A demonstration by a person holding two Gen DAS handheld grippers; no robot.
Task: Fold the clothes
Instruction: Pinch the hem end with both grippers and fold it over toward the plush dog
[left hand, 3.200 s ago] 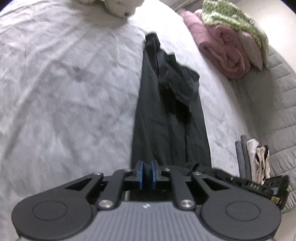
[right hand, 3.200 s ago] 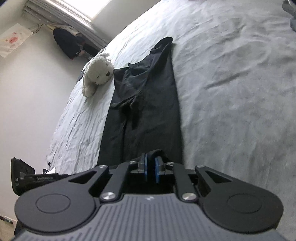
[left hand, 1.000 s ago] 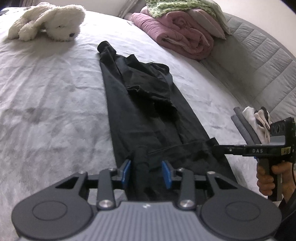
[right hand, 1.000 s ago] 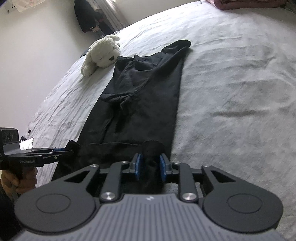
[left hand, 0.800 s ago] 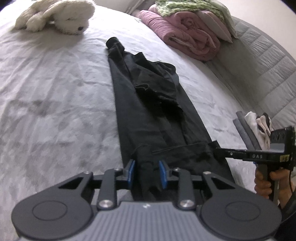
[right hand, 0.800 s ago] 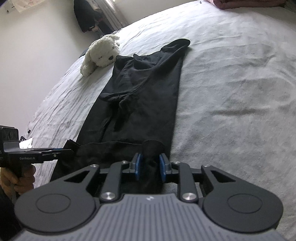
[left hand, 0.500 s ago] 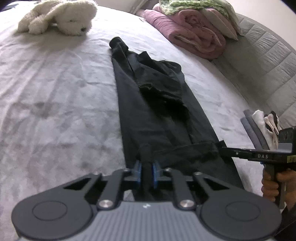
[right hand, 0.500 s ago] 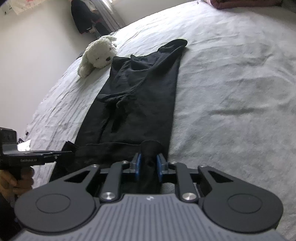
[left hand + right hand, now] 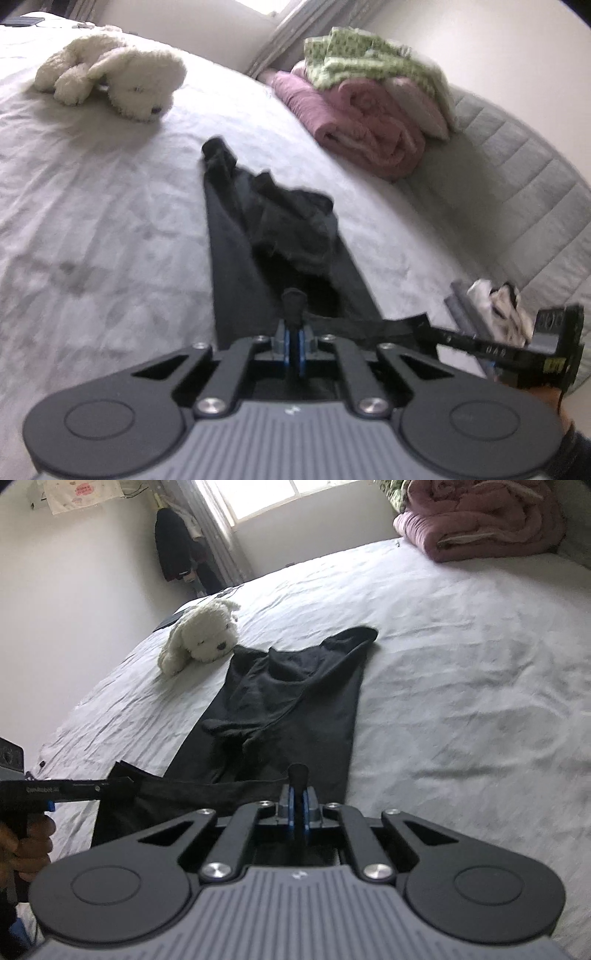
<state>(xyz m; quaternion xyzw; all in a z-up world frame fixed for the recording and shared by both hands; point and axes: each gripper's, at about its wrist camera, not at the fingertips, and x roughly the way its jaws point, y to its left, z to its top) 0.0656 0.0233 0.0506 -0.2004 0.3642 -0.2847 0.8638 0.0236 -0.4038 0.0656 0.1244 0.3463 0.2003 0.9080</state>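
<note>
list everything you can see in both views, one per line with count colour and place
black garment: 1, black, laid lengthwise on the bed, near edge lifted
bed sheet: 1, white, under everything
plush dog: 1, white, far end of the bed, past the garment
rolled blanket: 1, pink, by the headboard
knitted throw: 1, green and white, on top of the pink blanket
headboard: 1, grey, quilted, along the bed's side
folded clothes: small stack, grey and white, bed edge
hanging clothes: dark, on the far wall
left gripper: shut on the garment's edge
right gripper: shut on the garment's edge
</note>
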